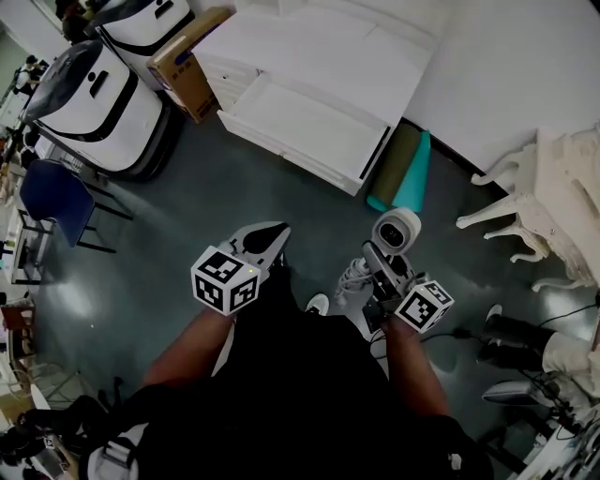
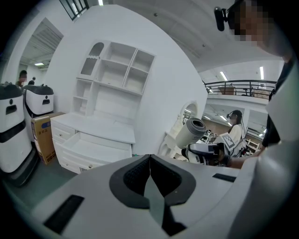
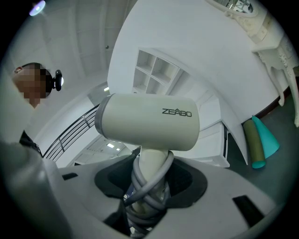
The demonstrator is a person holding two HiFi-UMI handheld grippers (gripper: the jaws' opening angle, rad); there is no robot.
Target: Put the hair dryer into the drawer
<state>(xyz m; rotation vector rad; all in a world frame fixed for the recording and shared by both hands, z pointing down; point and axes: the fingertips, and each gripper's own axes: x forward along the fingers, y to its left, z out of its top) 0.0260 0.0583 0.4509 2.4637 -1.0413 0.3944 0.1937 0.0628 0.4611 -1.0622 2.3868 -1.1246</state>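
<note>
A brown cardboard box (image 1: 187, 61) stands on the dark grey floor (image 1: 159, 253), just beside two white machines with black trim, one large (image 1: 94, 103) and one behind it (image 1: 141, 23). A blue chair (image 1: 52, 197) stands near the left edge. An olive roll (image 1: 394, 164) and a teal roll (image 1: 412, 173) lie side by side at the foot of a white wall. At the right stands white carved furniture (image 1: 548, 197) with curved legs.

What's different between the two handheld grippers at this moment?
The left gripper has its jaws shut together on nothing; the right gripper clamps the handle of a white hair dryer, with the cord wound round it. The left gripper's view shows the open drawer clearly; the right gripper's is largely filled by the hair dryer. Both carry a marker cube.
</note>
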